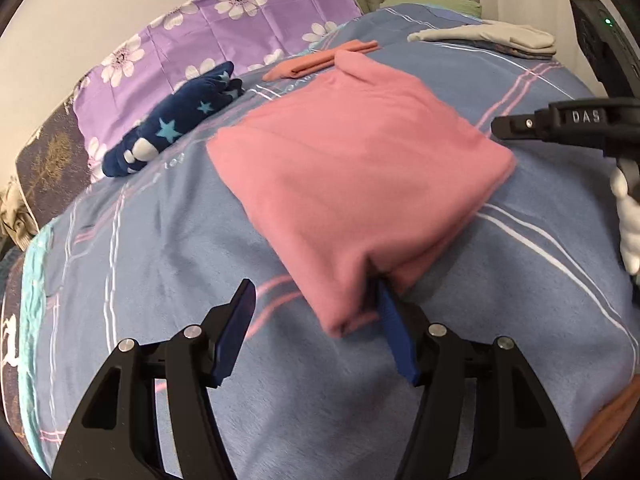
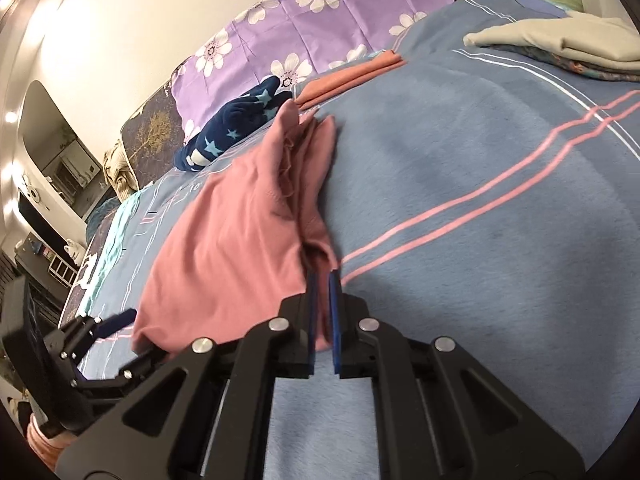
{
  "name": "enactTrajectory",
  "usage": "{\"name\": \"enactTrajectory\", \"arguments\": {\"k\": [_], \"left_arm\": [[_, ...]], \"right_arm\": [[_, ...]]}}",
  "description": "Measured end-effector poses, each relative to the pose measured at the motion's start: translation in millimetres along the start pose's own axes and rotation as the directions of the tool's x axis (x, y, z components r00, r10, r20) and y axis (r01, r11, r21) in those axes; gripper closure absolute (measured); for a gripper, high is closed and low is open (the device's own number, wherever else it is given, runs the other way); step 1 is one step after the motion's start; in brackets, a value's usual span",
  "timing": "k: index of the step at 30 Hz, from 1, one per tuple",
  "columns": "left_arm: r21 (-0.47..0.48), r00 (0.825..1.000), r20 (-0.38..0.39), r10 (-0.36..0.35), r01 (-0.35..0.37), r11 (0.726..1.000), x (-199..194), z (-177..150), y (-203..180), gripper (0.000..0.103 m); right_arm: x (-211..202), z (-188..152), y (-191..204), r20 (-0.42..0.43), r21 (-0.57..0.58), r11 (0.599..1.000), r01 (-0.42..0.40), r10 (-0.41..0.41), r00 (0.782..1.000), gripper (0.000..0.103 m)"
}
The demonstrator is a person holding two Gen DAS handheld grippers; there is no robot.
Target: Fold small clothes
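A pink garment (image 1: 352,168) lies folded on the blue striped bedcover (image 1: 160,264). My left gripper (image 1: 314,286) stands open at the garment's near corner. Its right finger (image 1: 394,332) is tucked under that corner, while its left finger (image 1: 240,320) is clear of the cloth. In the right wrist view my right gripper (image 2: 322,280) is shut, with the pink garment (image 2: 232,248) pinched at its edge between the blue pads. The right gripper (image 1: 498,126) also shows in the left wrist view, at the garment's far right side, held by a white-gloved hand (image 1: 630,224).
A navy star-print garment (image 1: 176,124) lies by the purple flowered pillow (image 1: 224,28). Behind the pink garment is a folded orange cloth (image 1: 320,60). A stack of folded clothes (image 1: 492,38) sits at the far right. The wall runs along the bed's left side.
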State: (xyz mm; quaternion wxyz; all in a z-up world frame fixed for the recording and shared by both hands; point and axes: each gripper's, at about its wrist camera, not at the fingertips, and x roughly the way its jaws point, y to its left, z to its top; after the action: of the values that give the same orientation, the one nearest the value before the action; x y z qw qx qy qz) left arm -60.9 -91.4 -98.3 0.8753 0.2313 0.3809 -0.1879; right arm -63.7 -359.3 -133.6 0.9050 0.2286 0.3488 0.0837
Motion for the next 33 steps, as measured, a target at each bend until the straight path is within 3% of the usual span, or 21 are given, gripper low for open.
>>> {"name": "enactTrajectory", "arguments": {"k": [5, 9, 10, 12, 13, 15, 18, 21, 23, 26, 29, 31, 33], "left_arm": [[-0.032, 1.0, -0.008, -0.014, 0.014, 0.999, -1.3, -3.3, 6.6, 0.04], [-0.031, 1.0, -0.011, -0.001, 0.0, 1.0, 0.2, -4.3, 4.0, 0.04], [-0.028, 1.0, -0.01, 0.002, -0.002, 1.0, 0.2, -4.7, 3.4, 0.04], [-0.034, 1.0, -0.011, -0.001, 0.001, 0.999, 0.9, -4.8, 3.5, 0.04], [-0.041, 1.0, -0.01, -0.005, 0.005, 0.999, 0.9, -5.1, 4.6, 0.04], [-0.074, 1.0, -0.015, -0.009, 0.008, 0.997, -0.3, -7.5, 9.6, 0.041], [-0.132, 0.999, -0.024, -0.031, 0.028, 0.991, -3.9, -14.3, 21.4, 0.052], [-0.151, 0.996, -0.022, -0.088, 0.084, 0.985, -7.8, -19.3, 22.4, 0.073], [-0.138, 0.994, -0.027, -0.104, 0.099, 0.985, -9.3, -20.4, 18.1, 0.085], [-0.124, 0.992, -0.03, -0.122, 0.117, 0.985, -15.8, -21.1, 16.0, 0.094], [-0.17, 0.978, -0.018, -0.209, 0.203, 0.964, -26.7, -17.3, 25.9, 0.099], [-0.193, 0.961, 0.036, -0.274, 0.276, 0.942, -38.7, -8.6, 33.1, 0.099], [-0.184, 0.953, 0.09, -0.289, 0.301, 0.936, -46.4, 4.4, 34.9, 0.099]], "right_arm": [[-5.5, 1.1, -9.1, -0.027, 0.025, 0.999, -0.047, 0.047, 0.999, 0.092], [-3.1, 2.9, 1.5, -0.042, 0.003, 0.995, -0.096, 0.096, 0.994, 0.068], [3.6, 2.8, 7.5, -0.08, -0.024, 0.994, -0.108, 0.106, 0.991, 0.062], [14.6, 0.7, 16.6, -0.117, -0.068, 0.993, -0.099, 0.091, 0.989, 0.068], [18.1, -0.4, 20.6, -0.111, -0.098, 0.993, -0.057, 0.046, 0.993, 0.1], [11.4, 5.5, 22.0, -0.075, -0.1, 0.994, -0.042, 0.034, 0.997, 0.099], [-9.9, 17.1, 18.7, -0.012, -0.077, 0.996, -0.037, 0.036, 0.999, 0.099], [-3.0, 18.9, 12.6, -0.091, -0.09, 0.996, -0.015, 0.007, 0.996, 0.1], [7.3, 10.7, 7.1, -0.142, -0.098, 0.995, 0.009, -0.023, 0.99, 0.092], [2.7, 11.5, -0.3, -0.118, -0.05, 0.999, 0.001, -0.007, 0.993, 0.091], [-9.5, 21.5, 7.7, -0.062, -0.082, 0.996, -0.024, 0.019, 0.998, 0.091], [-11.9, 26.8, 22.4, -0.052, -0.132, 0.989, -0.064, 0.057, 0.997, 0.091], [-7.6, 30.0, 35.7, -0.061, -0.174, 0.98, -0.099, 0.089, 0.994, 0.091]]}}
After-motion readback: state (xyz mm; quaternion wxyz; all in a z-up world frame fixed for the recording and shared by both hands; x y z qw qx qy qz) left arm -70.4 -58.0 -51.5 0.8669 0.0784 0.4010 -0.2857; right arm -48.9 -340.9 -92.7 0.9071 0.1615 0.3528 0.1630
